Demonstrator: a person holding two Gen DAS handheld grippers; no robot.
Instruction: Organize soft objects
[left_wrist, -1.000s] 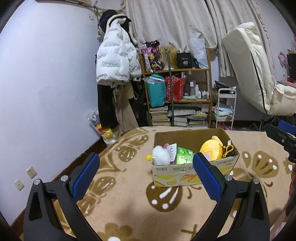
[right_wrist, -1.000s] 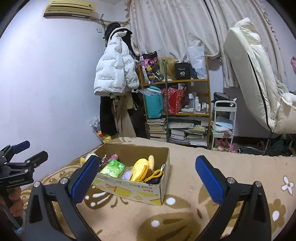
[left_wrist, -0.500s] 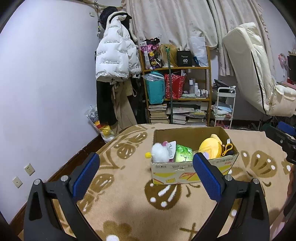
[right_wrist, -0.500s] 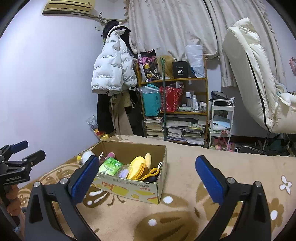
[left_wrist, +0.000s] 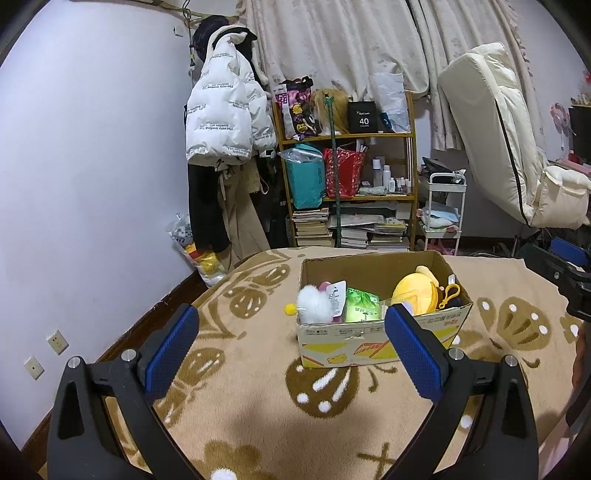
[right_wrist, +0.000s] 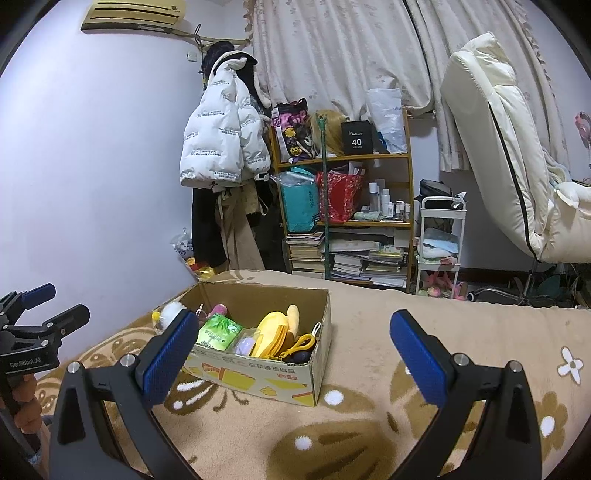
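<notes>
The cardboard box (left_wrist: 380, 332) of soft toys sits on the patterned blanket (left_wrist: 258, 406) ahead of both wide-open, empty grippers; the left gripper (left_wrist: 291, 350) faces its long side squarely and looks nearer; the right gripper (right_wrist: 295, 354) has it off leftward.

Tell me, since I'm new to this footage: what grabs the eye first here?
The open cardboard box on the patterned blanket, packed with a white fluffy toy, a green packet and a yellow plush. Both tongs, left and right, gape empty before it. Behind, a white puffer jacket hangs beside a crowded shelf.
</notes>
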